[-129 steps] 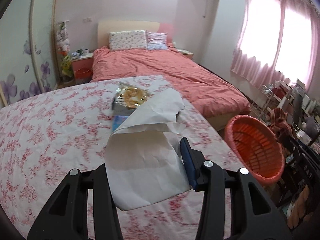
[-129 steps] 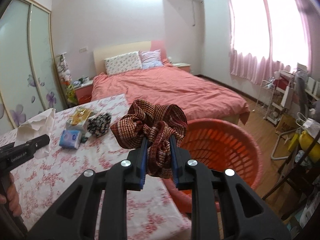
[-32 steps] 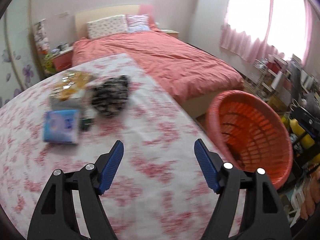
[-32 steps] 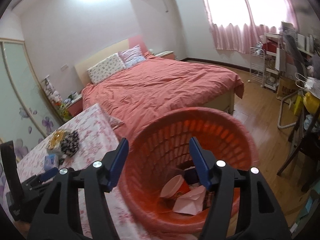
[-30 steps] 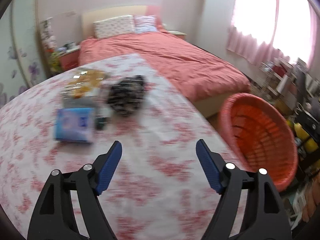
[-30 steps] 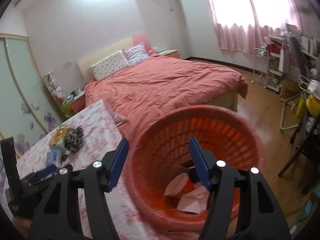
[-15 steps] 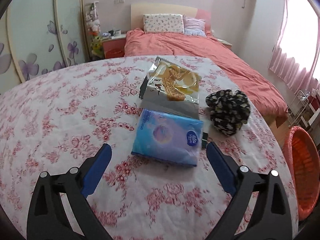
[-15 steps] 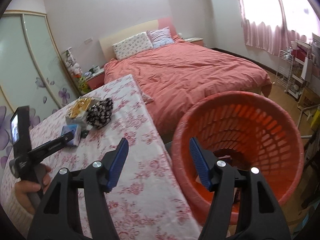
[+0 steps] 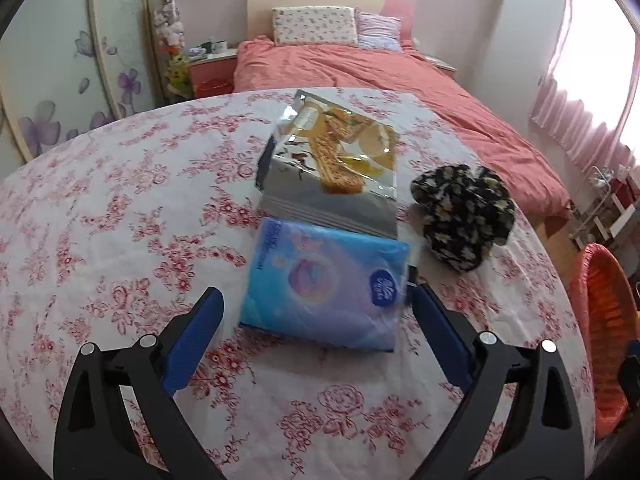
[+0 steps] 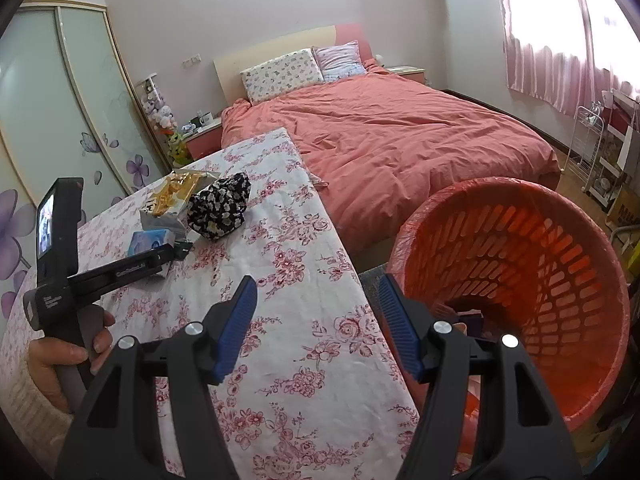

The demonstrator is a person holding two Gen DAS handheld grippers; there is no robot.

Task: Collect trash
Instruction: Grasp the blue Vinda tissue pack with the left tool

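Some trash sits in the orange plastic basket (image 10: 560, 280); the blue tissue pack (image 9: 324, 288), silvery snack bag (image 9: 332, 168) and black floral cloth (image 9: 464, 216) remain on the table, left gripper (image 9: 316, 312) closing slightly around the pack without touching, right gripper (image 10: 316, 304) released and empty

- Blue tissue pack (image 9: 326, 294): round white-and-blue logo near its right end, plus a line of print along its left edge; both too small to read.
- Left gripper (image 10: 170, 252): white lettering on the black side of its body, blurred and illegible.

Table (image 9: 120, 208) under a white cloth with red roses, blue tissue pack (image 9: 324, 288) touching a silver snack bag (image 9: 332, 176), black floral scrunchie (image 9: 464, 216) just beside them
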